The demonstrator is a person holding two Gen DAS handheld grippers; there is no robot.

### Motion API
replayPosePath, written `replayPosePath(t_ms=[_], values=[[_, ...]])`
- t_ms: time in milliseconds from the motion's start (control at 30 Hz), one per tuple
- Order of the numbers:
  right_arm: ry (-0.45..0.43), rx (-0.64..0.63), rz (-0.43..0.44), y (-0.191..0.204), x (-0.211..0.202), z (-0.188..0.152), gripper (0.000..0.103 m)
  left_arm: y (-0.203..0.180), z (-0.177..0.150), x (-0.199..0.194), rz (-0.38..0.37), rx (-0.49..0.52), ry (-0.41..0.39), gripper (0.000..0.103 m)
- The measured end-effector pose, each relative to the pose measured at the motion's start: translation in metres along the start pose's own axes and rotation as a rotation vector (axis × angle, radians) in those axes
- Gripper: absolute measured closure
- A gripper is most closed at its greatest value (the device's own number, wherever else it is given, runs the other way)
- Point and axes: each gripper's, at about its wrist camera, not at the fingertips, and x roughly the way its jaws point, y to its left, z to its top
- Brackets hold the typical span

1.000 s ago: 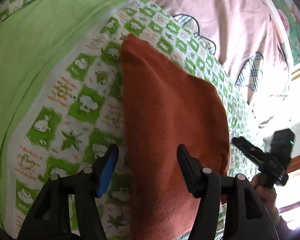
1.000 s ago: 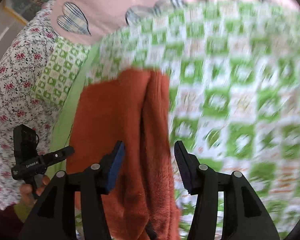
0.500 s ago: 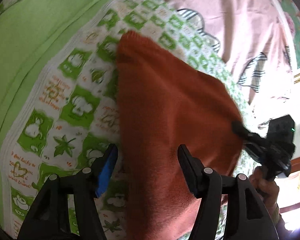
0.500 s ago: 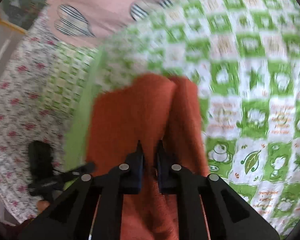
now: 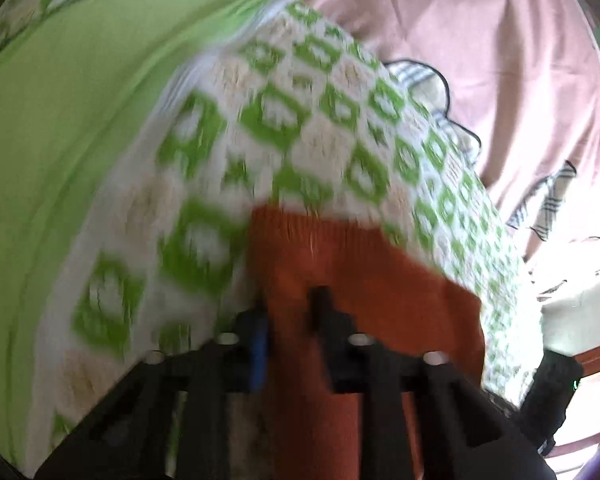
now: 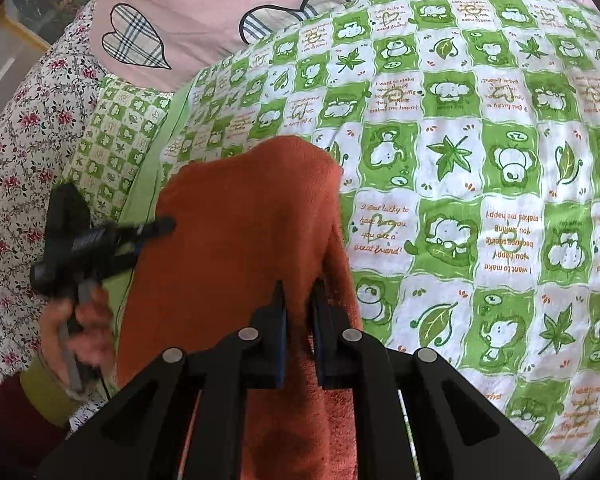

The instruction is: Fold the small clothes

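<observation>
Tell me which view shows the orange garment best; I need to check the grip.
The right wrist view: the orange garment is sharp, and the right gripper has its jaws shut on it. The left wrist view is motion-blurred and shows only one end of it.

Ahead and to the right of the right gripper (image 6: 298, 292), the green checked blanket (image 6: 480, 168) lies bare. To its left, the left gripper (image 6: 156, 229) and the hand (image 6: 80, 320) holding it block passage.
</observation>
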Motion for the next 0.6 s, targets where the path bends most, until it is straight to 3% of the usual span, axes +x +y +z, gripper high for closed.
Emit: replayPosePath(t_ms=[167,233,267,300,367,600], values=[[-0.006,0.041,0.019,-0.011,-0.002,-0.002,0.091,-0.013,0.009,0.006,0.094,0.074,0.016,0.086],[-0.005,0.044,0.029,-0.009,-0.010,-0.005,0.090,-0.017,-0.002,-0.011,0.083,0.085,0.008,0.081],[-0.003,0.046,0.032,-0.010,-0.014,-0.008,0.086,-0.019,-0.008,-0.019,0.071,0.084,0.004,0.073],[0.005,0.051,0.037,-0.010,-0.019,-0.011,0.086,-0.020,-0.021,-0.031,0.052,0.082,0.000,0.064],[0.016,0.057,0.043,-0.009,-0.028,-0.021,0.086,-0.020,-0.046,-0.049,0.026,0.076,-0.001,0.058],[0.057,0.065,0.054,0.002,-0.054,-0.076,0.086,-0.020,-0.138,-0.082,-0.022,0.068,0.071,0.051]])
